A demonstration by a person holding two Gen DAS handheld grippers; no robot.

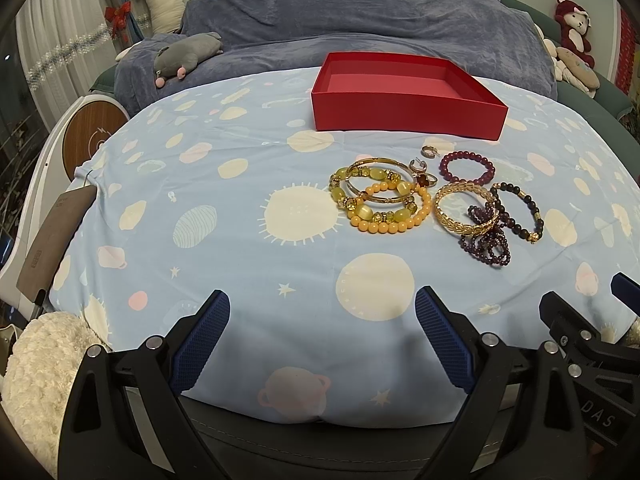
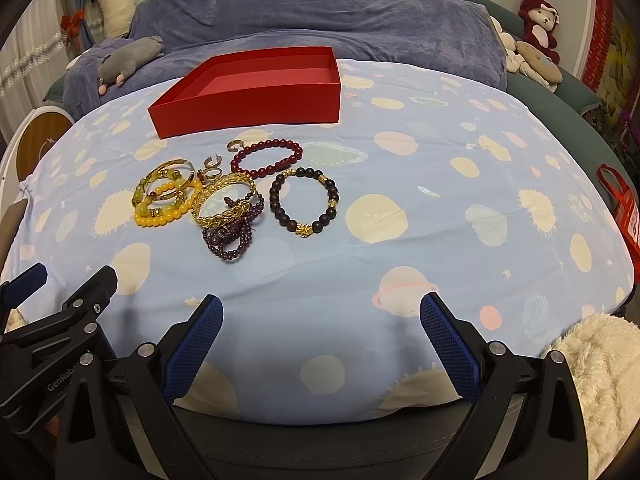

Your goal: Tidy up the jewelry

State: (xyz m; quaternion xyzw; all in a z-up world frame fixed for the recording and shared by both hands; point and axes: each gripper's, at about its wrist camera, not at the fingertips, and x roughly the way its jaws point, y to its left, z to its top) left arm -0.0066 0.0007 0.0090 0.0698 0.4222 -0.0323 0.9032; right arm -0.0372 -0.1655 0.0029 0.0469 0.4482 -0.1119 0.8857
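Red box [image 1: 404,118]: empty. Jewelry pile [image 2: 224,196]: all on sheet, unsorted. Left gripper [image 1: 322,334], right gripper [image 2: 320,336]: jaws spread, holding nothing.

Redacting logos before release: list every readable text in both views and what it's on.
"DAS": on the right gripper body, letters partly cut off.
"GenRobo": on the left gripper body, cut off.
Brown tag: print too small.
Red bag: white marks, unreadable.

Home bedroom: blanket [image 1: 360,12], plush toys [image 1: 188,54].
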